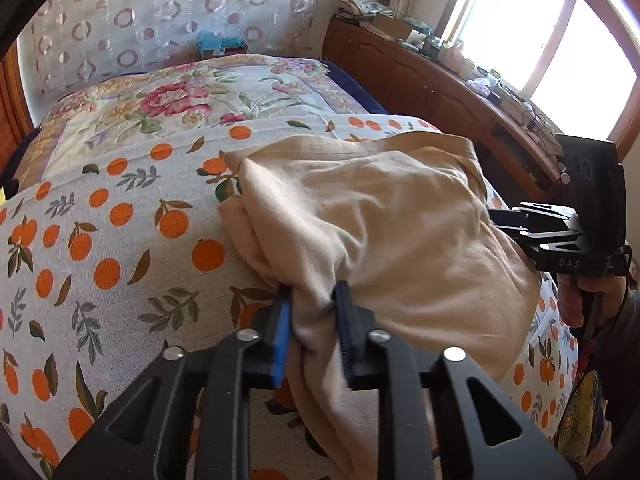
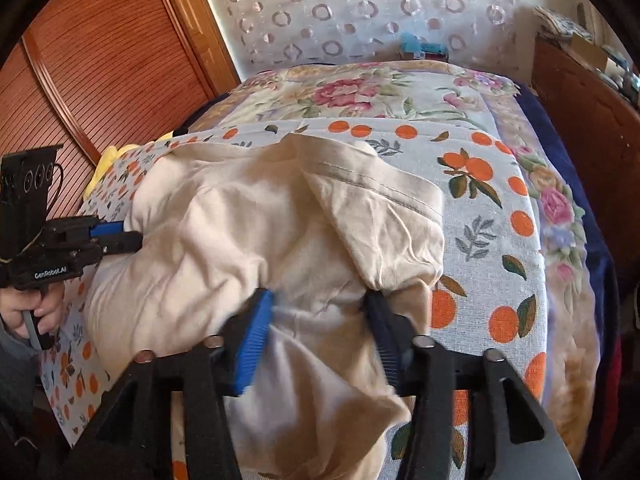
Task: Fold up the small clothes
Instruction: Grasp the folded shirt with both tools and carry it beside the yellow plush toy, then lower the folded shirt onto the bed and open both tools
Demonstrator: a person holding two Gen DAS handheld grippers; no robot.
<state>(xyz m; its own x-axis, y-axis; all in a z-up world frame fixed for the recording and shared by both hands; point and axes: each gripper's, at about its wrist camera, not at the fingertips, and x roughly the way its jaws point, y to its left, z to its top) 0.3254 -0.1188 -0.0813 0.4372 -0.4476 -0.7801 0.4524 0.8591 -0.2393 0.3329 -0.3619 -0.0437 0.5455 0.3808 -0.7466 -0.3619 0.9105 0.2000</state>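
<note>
Near edge of the bed: my left claw (image 1: pixel 310 316) is clenched on a bunched corner of the cream garment (image 1: pixel 360 220); the pinch itself is buried in folds. My right claw (image 2: pixel 320 320) straddles another bunch of cloth, its far pad half hidden; cannot tell if it truly bites. The garment lies crumpled on the orange-print sheet (image 1: pixel 120 240), its lower edge cut off. Beyond it: floral quilt (image 1: pixel 192 96), wooden sideboard (image 1: pixel 420 76), glaring window (image 1: pixel 540 32).

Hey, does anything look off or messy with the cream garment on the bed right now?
The cream garment lies bunched and wrinkled on the orange-print sheet, one hemmed flap turned over. No tear or stain shows.
</note>
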